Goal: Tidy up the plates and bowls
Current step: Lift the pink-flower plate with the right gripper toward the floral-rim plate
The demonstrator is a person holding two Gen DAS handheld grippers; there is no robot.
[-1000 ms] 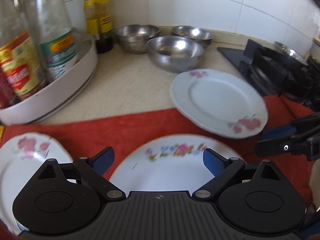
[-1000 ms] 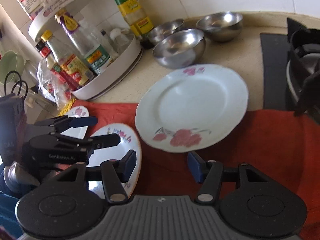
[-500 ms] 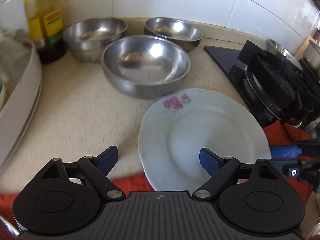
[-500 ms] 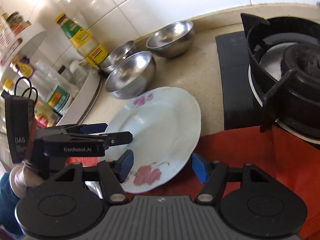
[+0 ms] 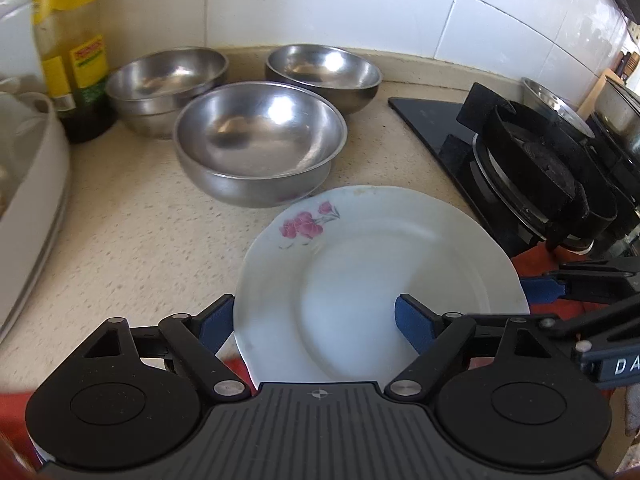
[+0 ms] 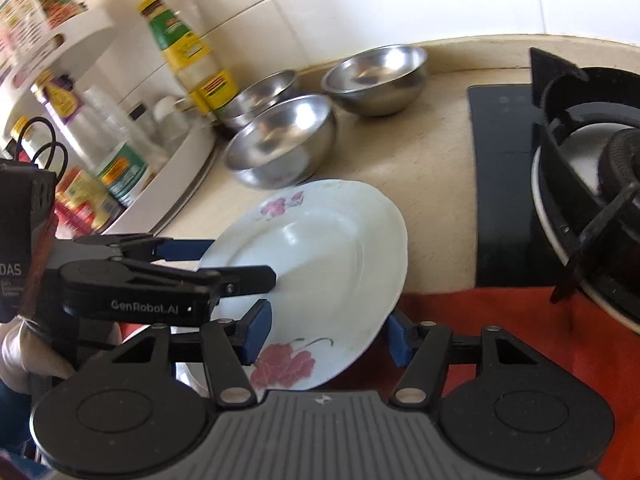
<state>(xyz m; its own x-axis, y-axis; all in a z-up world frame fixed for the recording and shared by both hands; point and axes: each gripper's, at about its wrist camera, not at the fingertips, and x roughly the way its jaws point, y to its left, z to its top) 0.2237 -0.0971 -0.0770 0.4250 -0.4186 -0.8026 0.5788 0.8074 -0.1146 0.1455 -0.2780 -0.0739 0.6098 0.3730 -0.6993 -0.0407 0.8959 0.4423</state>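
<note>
Toward the near edge of the bench (image 5: 132, 240), half on the speckled stone and half over the red cloth (image 6: 500, 328), lies the white plate (image 5: 360, 280), round, glazed, smooth, with a shallow well, a gently scalloped rim and pink flower prints at two opposite spots. It sits directly ahead of both tools. The left hand-held gripper (image 5: 314, 320) has its jaws spread, one blue pad just outside the plate's near-left rim, the other over the well; whether either pad touches I cannot tell. The right hand-held gripper (image 6: 328, 336) comes in from the plate's right side, jaws also spread wide, straddling the near rim by the larger flower, nothing pinched. Being round, the plate has no long axis to line up with; what matters is the rim, which lies low and thin against the cloth. Judgement: the left tool is a little farther over the plate, the right better placed on the rim. Just beyond the plate's far edge stands a steel bowl (image 5: 260, 144), near touching or touching it; two more steel bowls (image 5: 164, 84) (image 5: 324, 74) stand behind, by the tiled wall. All are polished, rounded, likely slippery. A sauce bottle (image 5: 72, 52) stands at the far left corner, the gas stove (image 5: 536, 168) along the right edge.
</note>
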